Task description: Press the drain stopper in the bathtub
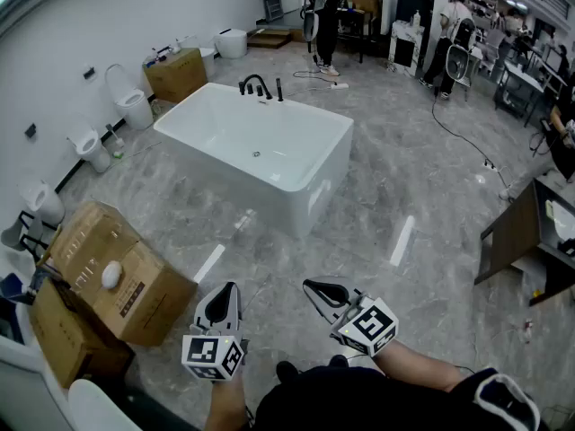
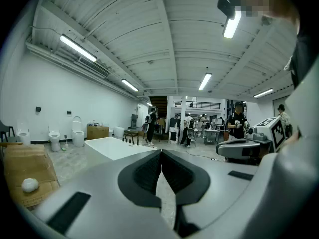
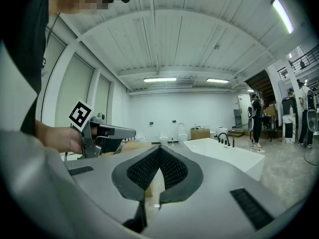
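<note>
The white bathtub (image 1: 269, 151) stands on the grey floor some way ahead, and its small round drain stopper (image 1: 256, 154) shows on the tub bottom. A black faucet (image 1: 256, 86) is on the far rim. My left gripper (image 1: 231, 287) and right gripper (image 1: 311, 285) are held low near my body, far from the tub, both shut and empty. The left gripper view has the shut jaws (image 2: 160, 153) with the bathtub (image 2: 117, 147) beyond them. The right gripper view has its shut jaws (image 3: 159, 151), with the bathtub (image 3: 224, 151) to their right.
Cardboard boxes (image 1: 112, 281) are stacked close at my left. Toilets (image 1: 135, 106) line the left wall. A dark table (image 1: 530, 232) stands at the right, a cable (image 1: 463, 142) runs across the floor, and people (image 1: 325, 16) stand at the back.
</note>
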A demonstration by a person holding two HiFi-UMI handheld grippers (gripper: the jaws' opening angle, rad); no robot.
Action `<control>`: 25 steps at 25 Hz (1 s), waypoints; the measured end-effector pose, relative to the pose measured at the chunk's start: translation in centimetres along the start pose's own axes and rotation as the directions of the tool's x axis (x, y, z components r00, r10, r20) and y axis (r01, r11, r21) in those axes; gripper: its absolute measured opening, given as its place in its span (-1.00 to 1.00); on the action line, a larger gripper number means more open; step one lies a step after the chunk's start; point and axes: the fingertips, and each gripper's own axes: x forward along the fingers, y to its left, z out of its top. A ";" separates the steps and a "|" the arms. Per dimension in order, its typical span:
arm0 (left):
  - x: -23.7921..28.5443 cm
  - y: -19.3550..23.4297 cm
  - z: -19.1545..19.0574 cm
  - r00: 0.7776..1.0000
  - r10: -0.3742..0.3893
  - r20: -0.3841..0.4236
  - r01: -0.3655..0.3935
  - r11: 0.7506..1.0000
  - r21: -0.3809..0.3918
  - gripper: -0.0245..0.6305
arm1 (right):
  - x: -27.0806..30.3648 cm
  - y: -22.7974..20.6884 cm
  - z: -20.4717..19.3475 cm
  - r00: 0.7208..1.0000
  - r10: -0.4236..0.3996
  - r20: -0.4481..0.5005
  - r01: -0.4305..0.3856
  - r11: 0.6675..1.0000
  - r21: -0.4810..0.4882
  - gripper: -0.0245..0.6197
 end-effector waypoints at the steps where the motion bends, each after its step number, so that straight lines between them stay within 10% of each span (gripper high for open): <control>1: -0.1 0.3 -0.4 1.000 -0.004 -0.008 0.004 1.000 -0.001 -0.89 | 0.2 0.1 -0.2 1.000 -0.006 -0.002 0.006 1.000 0.007 -0.89; 25: -8.4 10.8 -3.7 0.999 0.029 -0.027 -0.030 0.999 -0.038 -0.89 | 9.7 10.8 -1.1 0.992 0.111 -0.055 -0.104 0.988 0.110 -0.88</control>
